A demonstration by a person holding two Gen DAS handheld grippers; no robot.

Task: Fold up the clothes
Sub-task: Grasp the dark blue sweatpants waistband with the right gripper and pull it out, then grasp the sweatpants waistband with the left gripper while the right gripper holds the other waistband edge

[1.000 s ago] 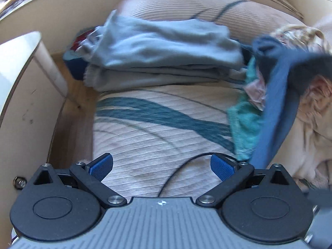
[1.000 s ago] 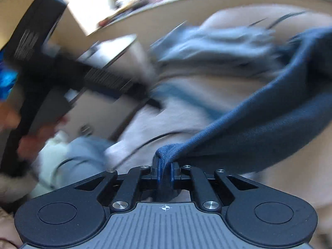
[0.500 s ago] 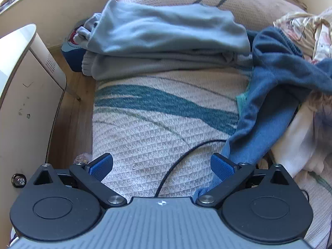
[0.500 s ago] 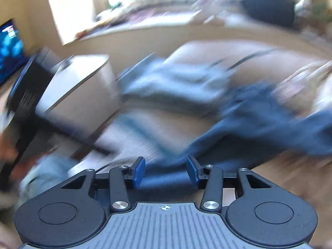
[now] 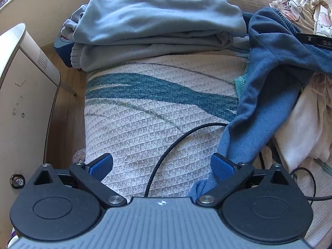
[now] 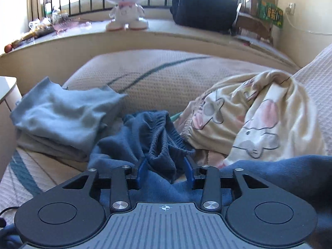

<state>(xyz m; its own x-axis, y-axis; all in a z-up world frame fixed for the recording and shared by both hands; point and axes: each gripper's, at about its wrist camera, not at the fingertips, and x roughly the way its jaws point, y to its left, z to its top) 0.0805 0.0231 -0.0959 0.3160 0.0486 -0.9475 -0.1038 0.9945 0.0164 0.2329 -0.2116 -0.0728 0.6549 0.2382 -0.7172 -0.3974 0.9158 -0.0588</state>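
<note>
Dark blue fleece trousers (image 5: 267,95) lie crumpled across the right of the bed. One leg end drapes against the right finger (image 5: 222,167) of my left gripper (image 5: 161,167). That gripper hangs wide open over the patterned bed cover (image 5: 145,114), with only a black cable between its fingers. In the right wrist view my right gripper (image 6: 165,172) straddles the bunched ribbed waistband of the trousers (image 6: 157,137). Its jaws are closing, and the pads stand just beside the fold. A folded grey-blue stack (image 5: 157,27) (image 6: 62,120) rests at the far left of the bed.
A cream printed garment (image 6: 259,120) is heaped to the right of the trousers. A white cabinet (image 5: 25,95) stands left of the bed. The black cable (image 5: 176,137) loops over the cover. Behind the bed a ledge holds a toy robot (image 6: 126,10) and a black bag (image 6: 203,4).
My right gripper let go of the trouser leg end, opened and swung over to the waistband. The leg dropped onto the bed beside my left gripper, which sank a little.
</note>
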